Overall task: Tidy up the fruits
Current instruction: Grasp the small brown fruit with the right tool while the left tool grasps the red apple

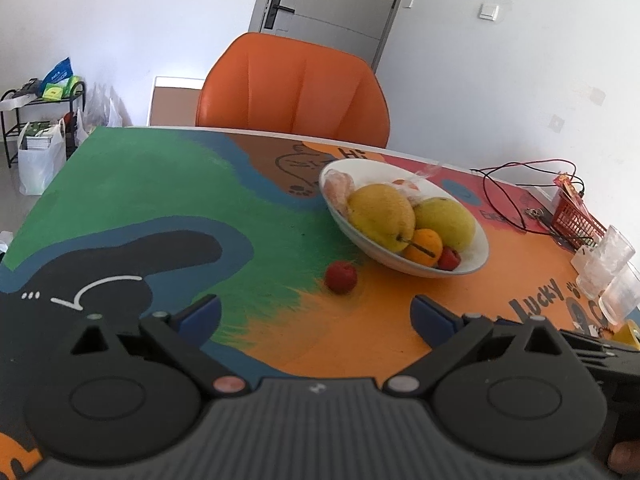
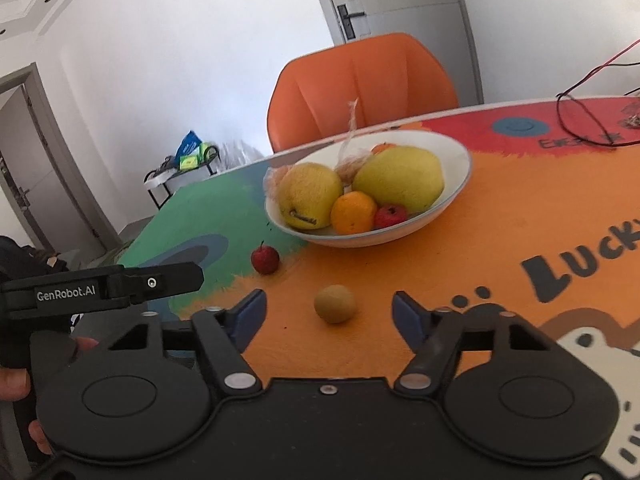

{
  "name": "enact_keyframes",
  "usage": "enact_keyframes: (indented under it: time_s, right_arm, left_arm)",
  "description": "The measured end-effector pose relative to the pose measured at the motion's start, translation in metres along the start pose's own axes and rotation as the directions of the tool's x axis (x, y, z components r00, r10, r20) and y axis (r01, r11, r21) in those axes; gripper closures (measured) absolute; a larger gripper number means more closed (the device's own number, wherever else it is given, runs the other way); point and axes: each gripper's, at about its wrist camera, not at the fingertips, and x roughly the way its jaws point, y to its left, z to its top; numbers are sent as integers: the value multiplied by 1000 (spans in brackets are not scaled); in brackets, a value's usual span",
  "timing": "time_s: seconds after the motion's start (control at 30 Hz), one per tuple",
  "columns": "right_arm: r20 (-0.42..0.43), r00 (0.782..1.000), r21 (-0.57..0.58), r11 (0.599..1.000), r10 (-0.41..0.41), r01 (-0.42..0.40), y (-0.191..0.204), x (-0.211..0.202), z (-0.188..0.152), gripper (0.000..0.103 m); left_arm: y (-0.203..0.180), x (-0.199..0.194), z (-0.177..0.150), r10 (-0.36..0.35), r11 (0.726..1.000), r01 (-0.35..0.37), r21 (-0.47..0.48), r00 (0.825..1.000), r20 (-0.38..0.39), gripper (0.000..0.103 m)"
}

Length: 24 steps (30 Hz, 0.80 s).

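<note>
A white bowl (image 1: 476, 268) (image 2: 460, 184) on the painted table holds two big yellow fruits (image 1: 382, 216), an orange (image 1: 424, 246), a small red fruit (image 1: 450, 259) and bagged peeled pieces (image 1: 340, 192). A small red fruit (image 1: 341, 277) (image 2: 265, 260) lies on the table in front of the bowl. A small tan round fruit (image 2: 334, 303) lies nearer. My left gripper (image 1: 316, 314) is open and empty, just short of the red fruit. My right gripper (image 2: 328, 314) is open, with the tan fruit between its fingertips and untouched. The left gripper's body (image 2: 100, 286) shows at the left of the right wrist view.
An orange chair (image 1: 292, 88) stands behind the table. A red basket (image 1: 576, 216), red and black wires (image 1: 512, 184) and clear glasses (image 1: 608, 268) sit at the right edge. A rack and bags (image 1: 40, 132) stand on the floor to the left.
</note>
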Motion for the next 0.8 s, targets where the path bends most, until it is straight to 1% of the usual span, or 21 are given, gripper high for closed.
enact_keyframes:
  time_s: [0.03,0.1,0.2,0.27,0.33,0.4,0.5,0.57,0.63,0.7,0.77,0.8]
  right_arm:
    - [-9,1000,0,1000,0,0,0,4,0,45]
    - [-20,1000,3,1000,4,-4,0,10,1,49]
    - [-28,1000,6,1000,6,-6,-1,17,2,52]
    - [-34,999,7,1000,4,-4,-2,21,2,56]
    - [-48,999,13,1000,5,-4,-4,26,2,68]
    - [-57,998,19,1000,5,-4,-6,30,2,75]
    - [-46,999,32,999,10,-8,-11,28,2,77]
    - [-36,999,41,999,11,-9,-14,25,2,77]
    - [-27,1000,50,999,10,-9,-17,22,2,77]
    - [-23,1000,57,998,10,-8,-21,19,2,77]
    - [-18,1000,61,998,9,-8,-24,16,2,77]
    - [-15,1000,64,998,8,-7,-26,15,2,77]
  left_arm:
    - [1,2,0,2,1000,-2,-1,1000,-2,2]
    - [2,6,2,5,1000,-5,1,1000,-6,2]
    - [0,11,3,9,1000,-9,9,1000,-8,3]
    - [-2,16,5,15,1000,-15,19,1000,-10,4]
    - [-4,21,7,12,1000,-12,19,1000,-18,6]
    - [-6,26,9,14,1000,-14,25,1000,-22,7]
    - [-10,34,12,20,999,-19,39,999,-30,11]
    - [-13,39,14,26,998,-24,50,999,-34,17]
    - [-15,43,15,36,998,-34,58,999,-34,20]
    - [-18,48,15,38,998,-36,58,999,-39,26]
    - [-22,52,15,46,997,-43,68,998,-42,35]
    - [-24,54,15,51,996,-48,75,998,-42,37]
